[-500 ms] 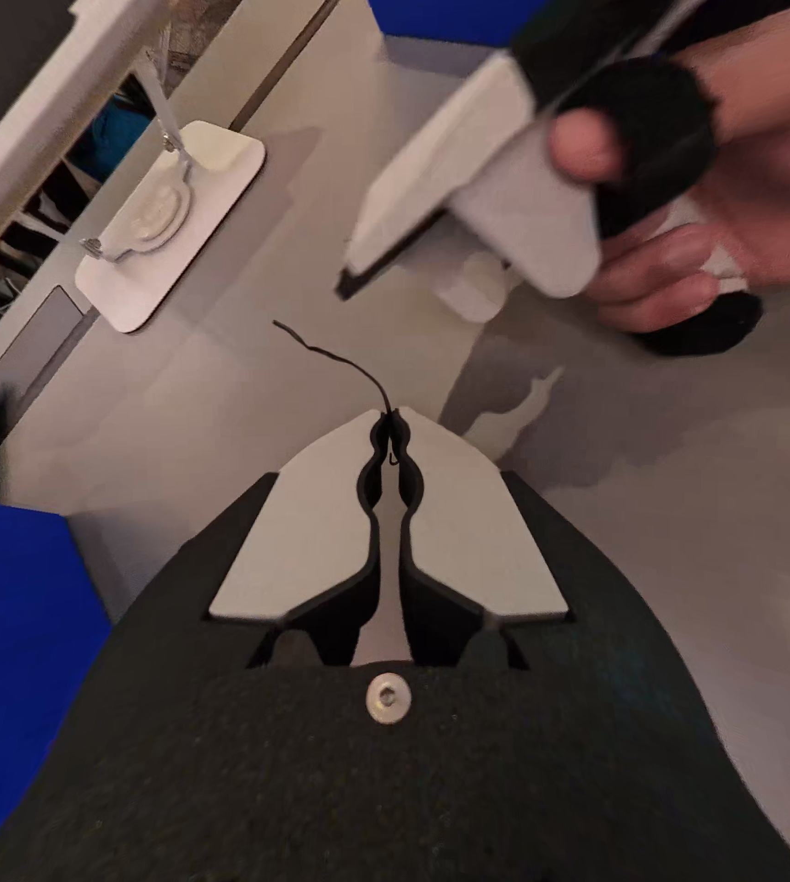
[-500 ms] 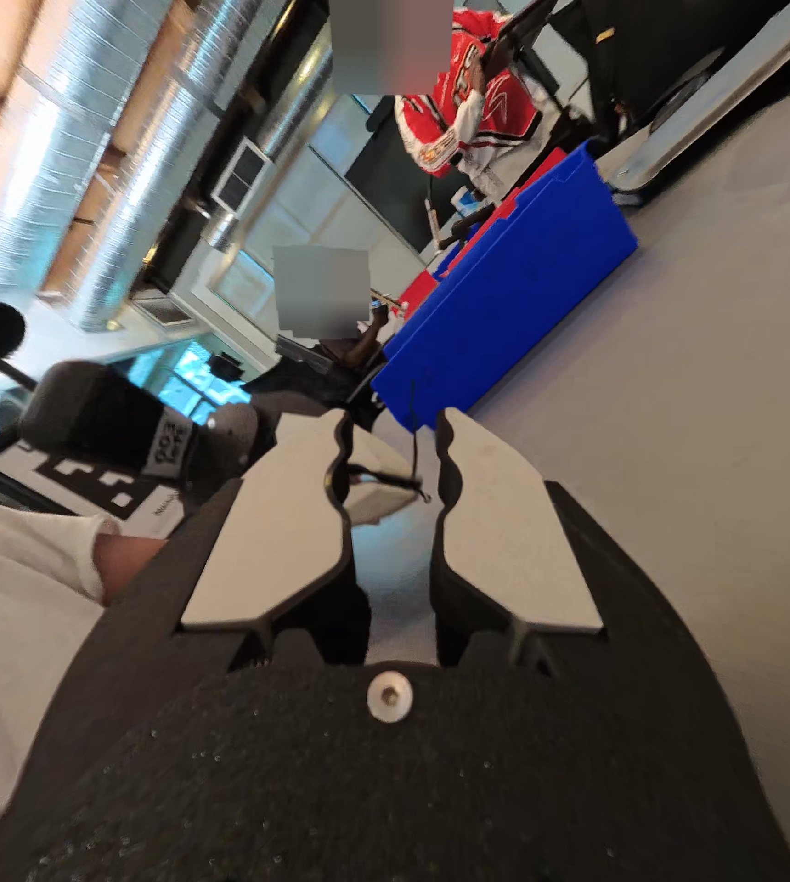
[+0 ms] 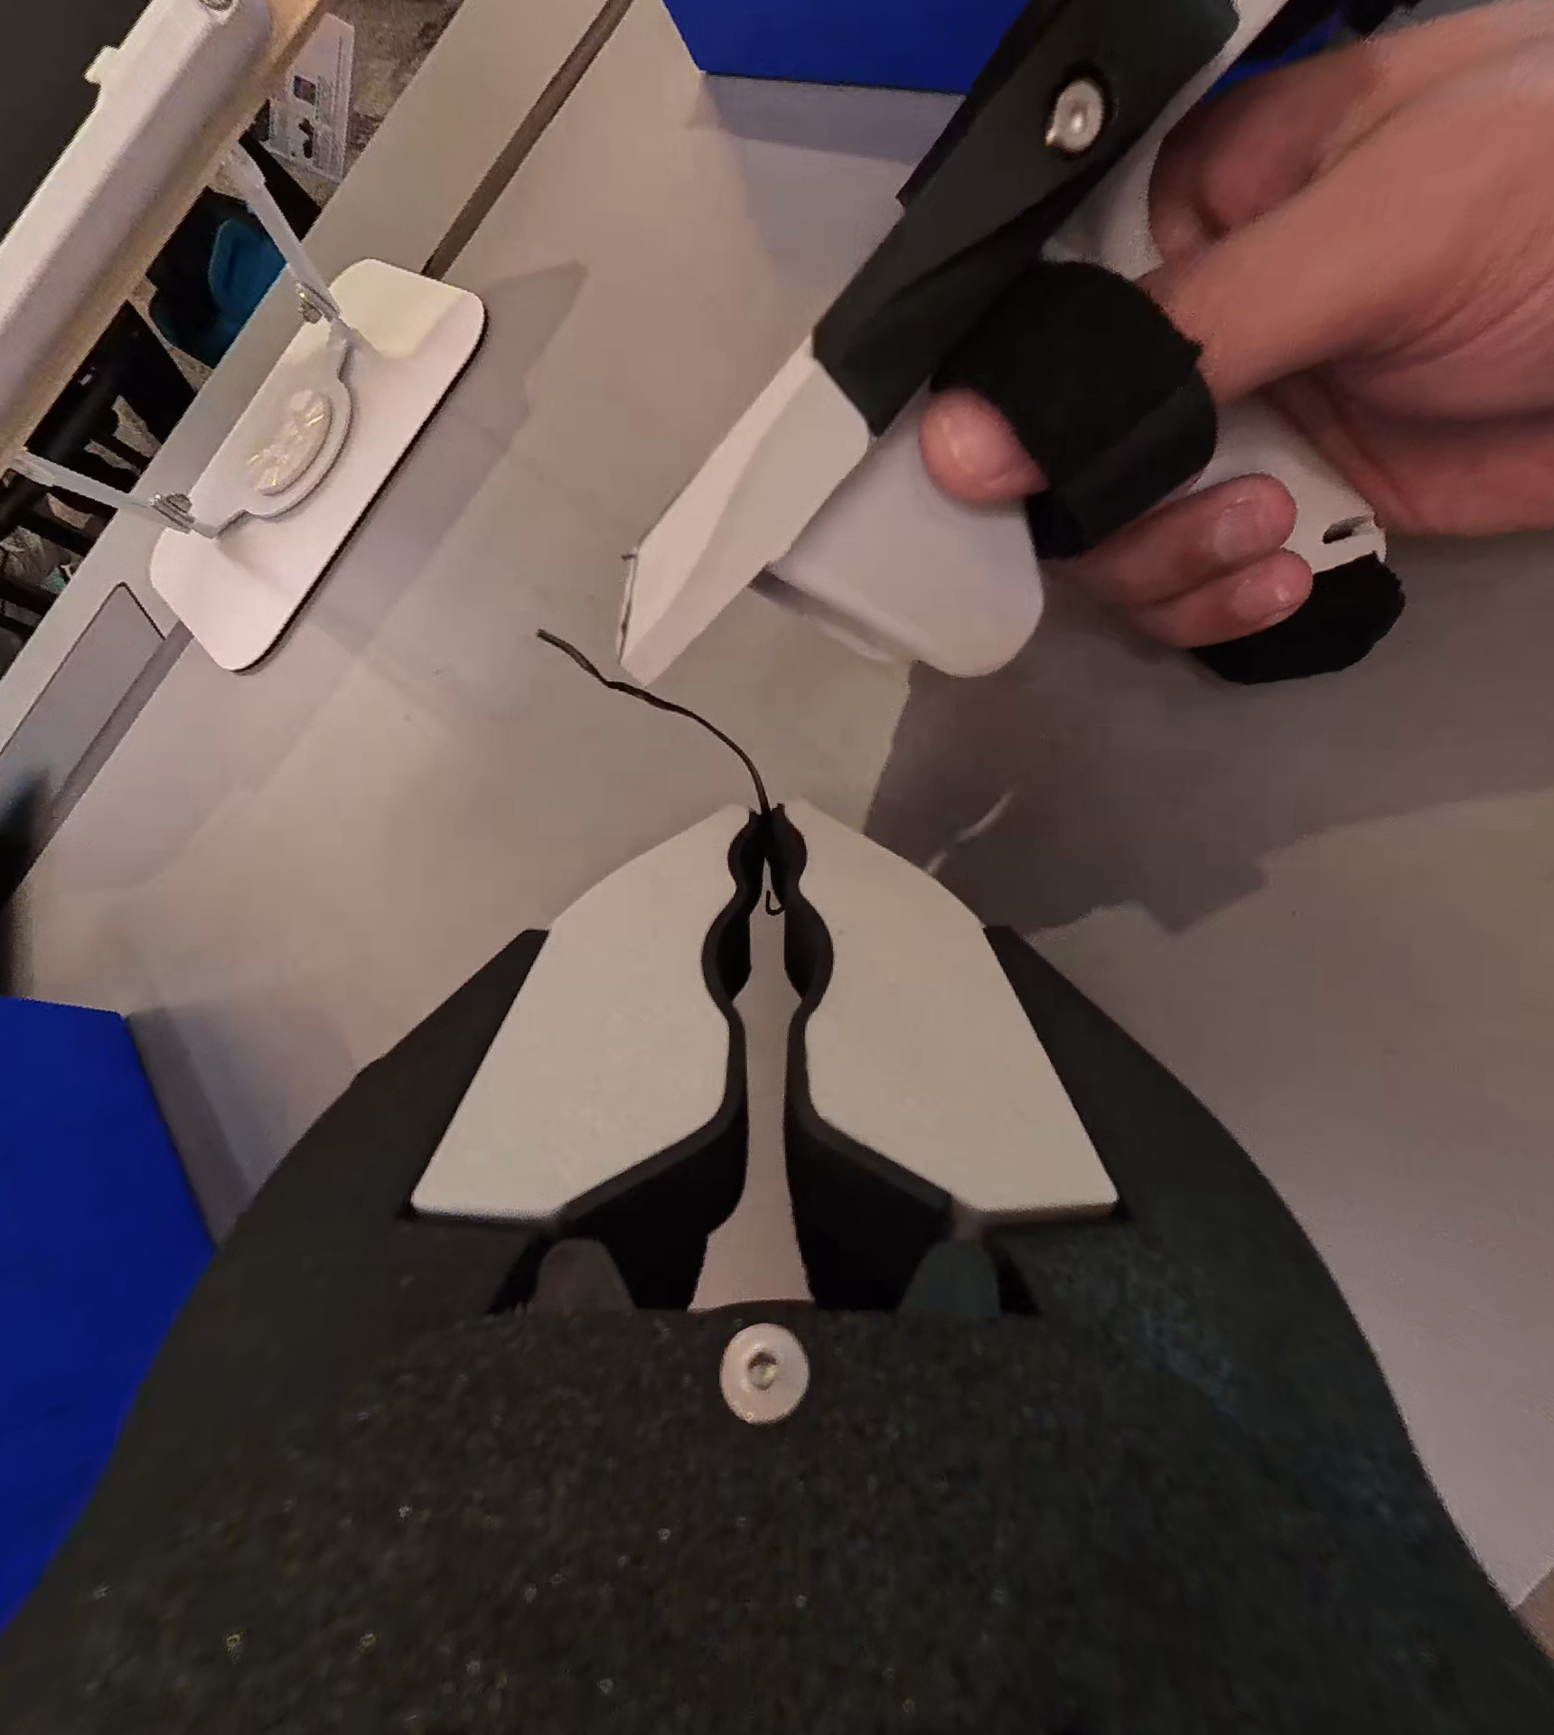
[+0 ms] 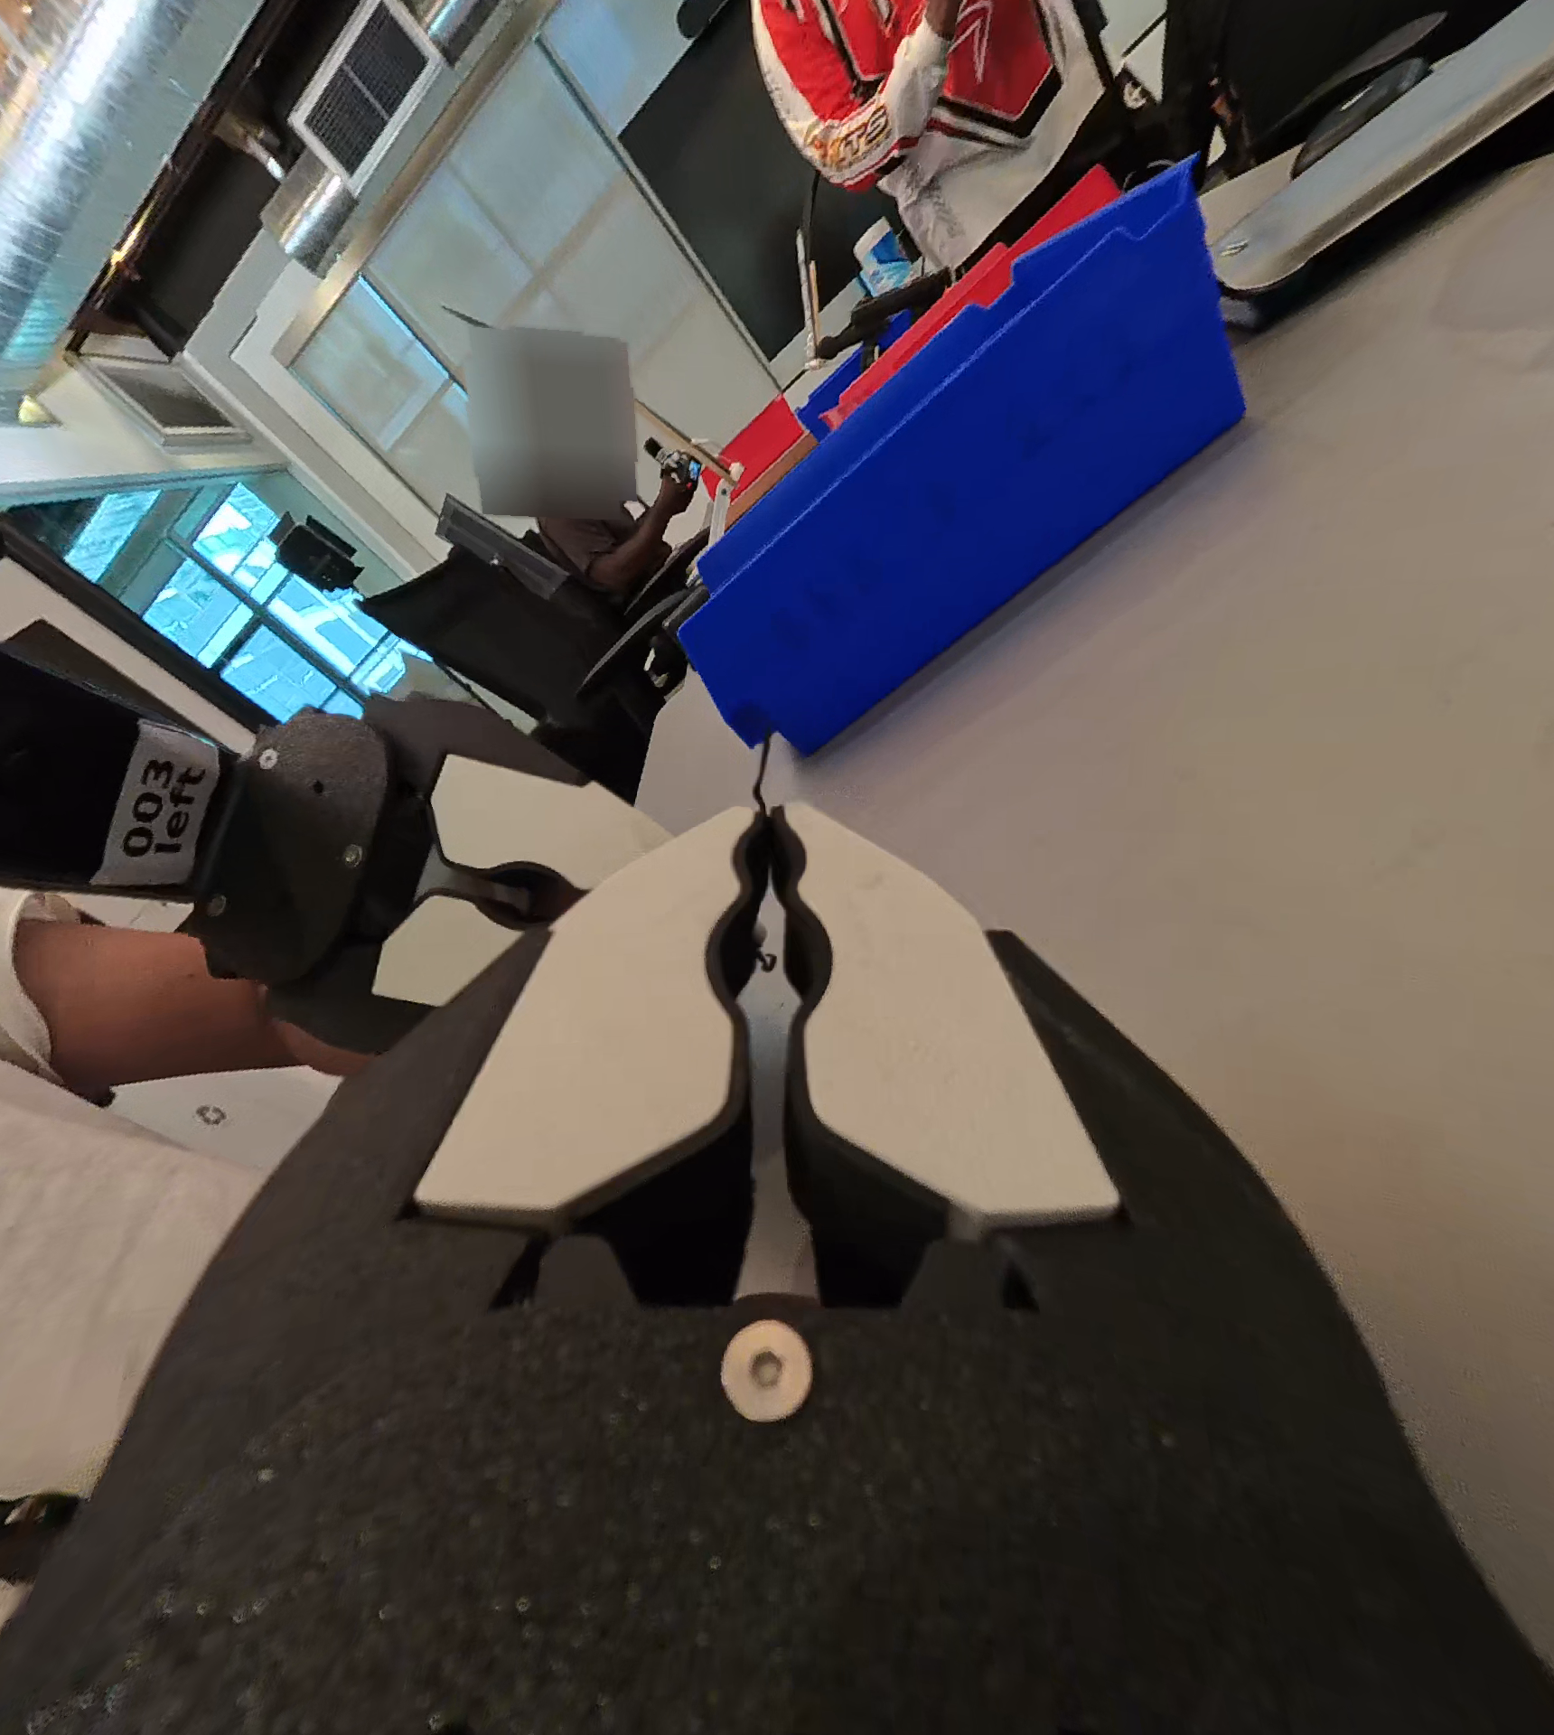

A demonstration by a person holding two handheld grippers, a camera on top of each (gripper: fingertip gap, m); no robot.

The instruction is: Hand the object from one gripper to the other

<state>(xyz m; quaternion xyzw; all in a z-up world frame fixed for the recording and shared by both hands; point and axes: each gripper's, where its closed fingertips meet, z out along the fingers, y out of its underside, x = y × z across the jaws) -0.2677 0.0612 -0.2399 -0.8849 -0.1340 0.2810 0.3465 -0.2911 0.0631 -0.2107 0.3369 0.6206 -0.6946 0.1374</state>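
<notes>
Left gripper (image 3: 766, 819) is pressed together right at its tips, clamped on the black wire (image 3: 661, 699). The wire is thin and kinked. Its long axis runs up and to the left from that pinch in the left wrist view, curving as it goes, with the free end out over the grey desk (image 3: 1224, 1033). A tiny hooked tail sits just behind the tips, in the slot between the fingers.

The right gripper (image 4: 766, 815) comes in from the upper right, held in a hand (image 3: 1412, 282). Its tip sits right at the wire's outer stretch. In its own view the fingers are together and the wire runs through the seam between them, a short end poking straight out past the tips toward the blue bin (image 4: 989, 526). So the wire looks nipped at the very tip here too, though from the left side that contact is hard to confirm.

The wire is off the desk, spanning the two grippers. A white stand plate (image 3: 313, 460) lies well to the left.
</notes>
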